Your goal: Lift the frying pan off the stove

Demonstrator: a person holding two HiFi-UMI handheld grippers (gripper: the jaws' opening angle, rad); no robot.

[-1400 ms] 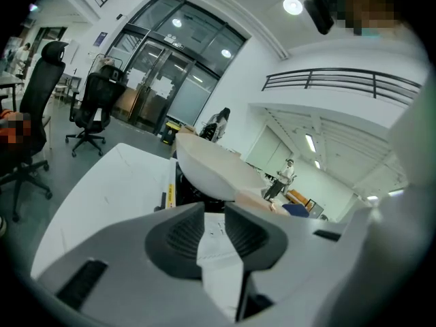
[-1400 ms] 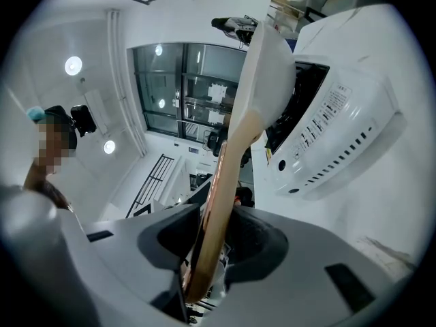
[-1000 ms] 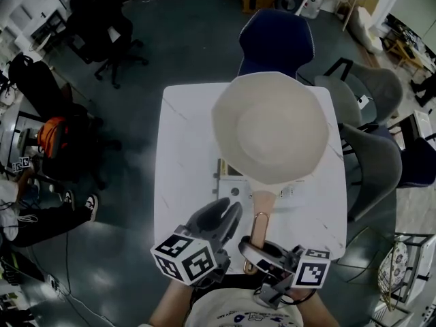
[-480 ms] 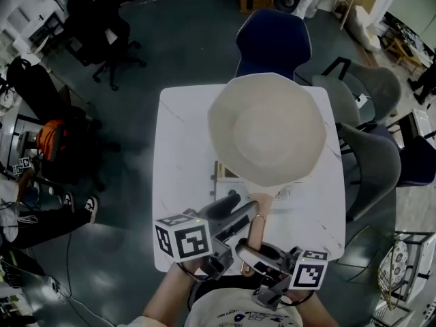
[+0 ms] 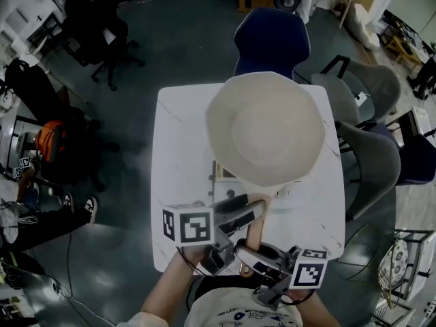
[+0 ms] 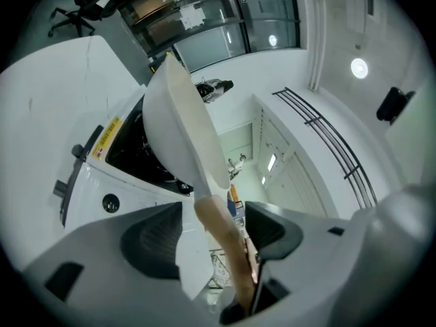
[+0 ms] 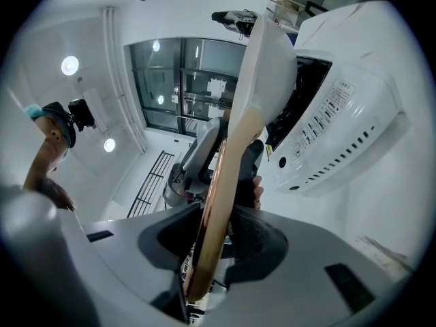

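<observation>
A cream frying pan point(image 5: 266, 128) sits over a white stove point(image 5: 221, 172) on the white table point(image 5: 177, 142). Its pale wooden handle point(image 5: 257, 218) points toward me. My right gripper point(image 5: 255, 256) is shut on the handle's near end, by the copper loop. My left gripper point(image 5: 244, 211) reaches in from the left. Its jaws have just been opening and now stand wide, one on each side of the handle, without pressing it. In the left gripper view the handle point(image 6: 221, 237) runs between the pads point(image 6: 153, 240). In the right gripper view the handle point(image 7: 218, 203) is clamped.
A blue chair point(image 5: 271, 39) stands at the table's far side and grey chairs point(image 5: 371, 155) at its right. A black office chair point(image 5: 102, 19) and bags lie off to the left. The stove's control panel point(image 7: 340, 128) is just beside the handle.
My left gripper swung right toward the handle, rolled over, and went from shut to wide open around it. The pan and my right gripper have stayed put.
</observation>
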